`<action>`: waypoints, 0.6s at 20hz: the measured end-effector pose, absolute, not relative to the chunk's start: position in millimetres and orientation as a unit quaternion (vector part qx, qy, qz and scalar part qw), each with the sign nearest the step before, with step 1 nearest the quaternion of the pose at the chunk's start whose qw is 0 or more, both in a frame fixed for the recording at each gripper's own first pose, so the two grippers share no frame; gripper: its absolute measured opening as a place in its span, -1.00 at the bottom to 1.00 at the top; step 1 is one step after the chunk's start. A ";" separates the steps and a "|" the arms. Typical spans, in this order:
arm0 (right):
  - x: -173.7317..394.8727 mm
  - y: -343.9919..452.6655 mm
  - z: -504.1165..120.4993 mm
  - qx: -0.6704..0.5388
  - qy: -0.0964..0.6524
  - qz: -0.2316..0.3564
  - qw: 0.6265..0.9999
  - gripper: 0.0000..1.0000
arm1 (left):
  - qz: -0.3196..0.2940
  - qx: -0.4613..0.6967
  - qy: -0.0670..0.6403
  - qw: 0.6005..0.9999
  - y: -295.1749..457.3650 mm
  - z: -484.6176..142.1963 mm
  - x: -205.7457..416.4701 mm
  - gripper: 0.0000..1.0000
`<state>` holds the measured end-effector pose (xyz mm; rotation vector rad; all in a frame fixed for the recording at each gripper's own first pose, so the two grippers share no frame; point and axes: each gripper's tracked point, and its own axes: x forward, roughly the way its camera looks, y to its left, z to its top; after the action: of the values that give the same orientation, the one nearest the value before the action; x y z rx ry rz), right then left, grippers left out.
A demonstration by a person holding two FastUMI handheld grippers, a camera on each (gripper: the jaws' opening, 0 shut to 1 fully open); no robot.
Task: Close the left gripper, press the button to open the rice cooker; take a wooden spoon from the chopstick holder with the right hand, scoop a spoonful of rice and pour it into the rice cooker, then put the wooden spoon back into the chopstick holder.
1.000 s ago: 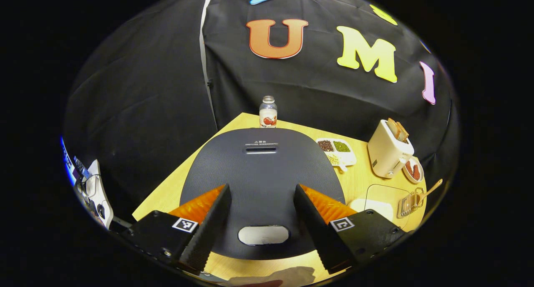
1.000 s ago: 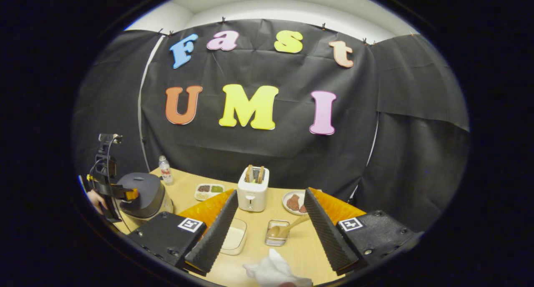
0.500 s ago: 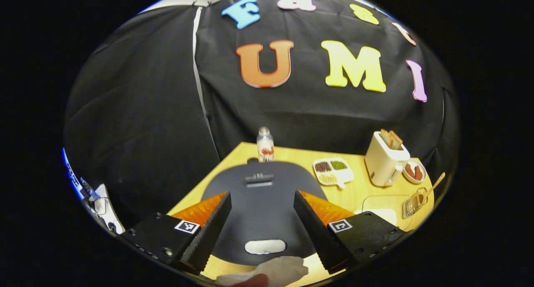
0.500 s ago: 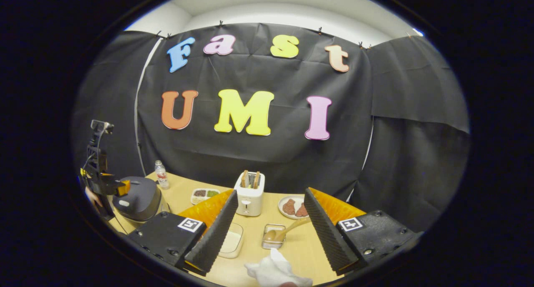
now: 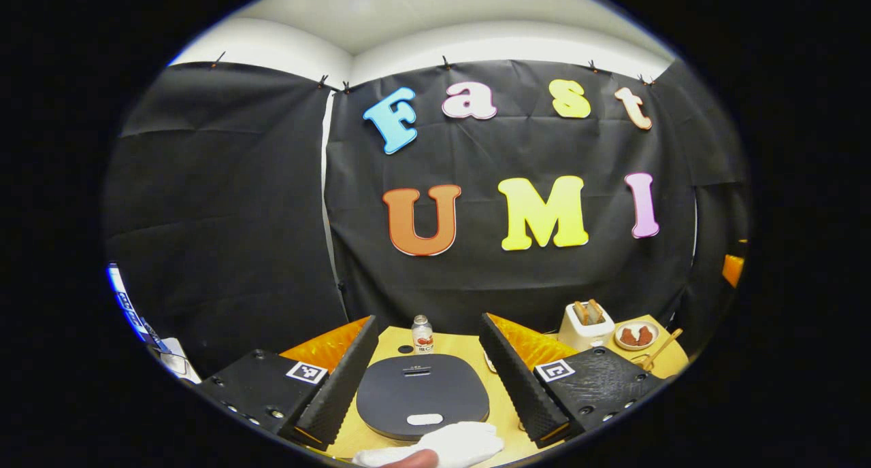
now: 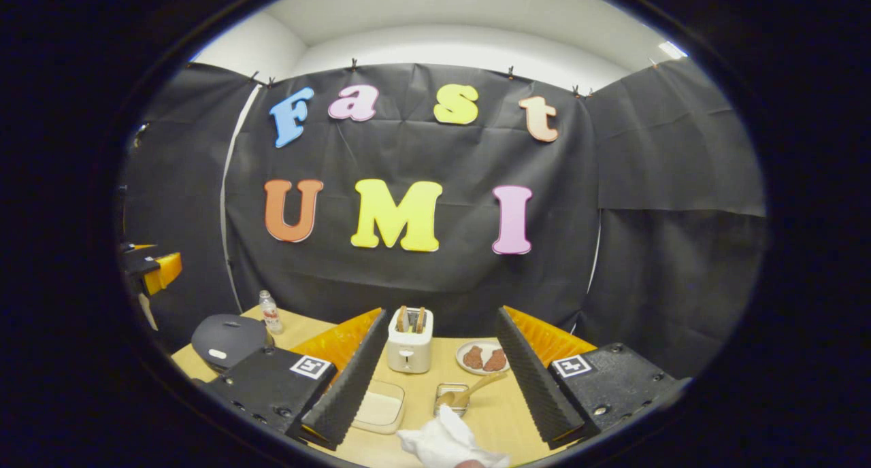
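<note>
The left tool (image 5: 427, 379) is spread wide, holds nothing, and hangs above the rice cooker (image 5: 422, 394). The right tool (image 6: 435, 379) is wide too, holding nothing, above the worktop (image 6: 497, 413).

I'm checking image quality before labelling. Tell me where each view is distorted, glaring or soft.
Left gripper view: fisheye bends the ceiling line into an arc; the dark grey rice cooker lid is sharp and glare-free; the crumpled white cloth at the bottom edge is overbright. Right gripper view: same bowing; the white toaster is crisp; a ceiling light glares at upper right.
</note>
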<state>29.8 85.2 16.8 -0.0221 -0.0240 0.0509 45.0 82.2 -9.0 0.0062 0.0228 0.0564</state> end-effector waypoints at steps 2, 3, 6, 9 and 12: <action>21.1 83.0 18.9 -0.005 -0.016 0.022 1.000 1.00 | 0.011 0.001 0.001 1.000 72.9 2.7 26.0 0.91; 17.3 83.6 19.0 -0.001 -0.015 0.025 1.000 1.00 | 0.002 0.001 0.003 1.000 67.9 3.2 17.4 1.00; 5.9 80.0 14.1 0.006 -0.012 0.019 1.000 1.00 | -0.010 0.015 0.003 1.000 63.5 4.2 -1.9 0.91; 0.9 78.5 7.0 0.010 -0.005 0.017 1.000 0.93 | -0.013 0.013 0.006 1.000 60.8 1.9 -11.8 0.92; -1.2 78.5 6.6 0.015 -0.002 0.018 1.000 0.94 | -0.011 0.013 0.004 1.000 62.9 2.4 -15.1 0.91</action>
<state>-1.2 78.5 6.6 0.0306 -0.0033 0.0368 -15.1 62.9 2.4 0.0254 0.0078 -0.0217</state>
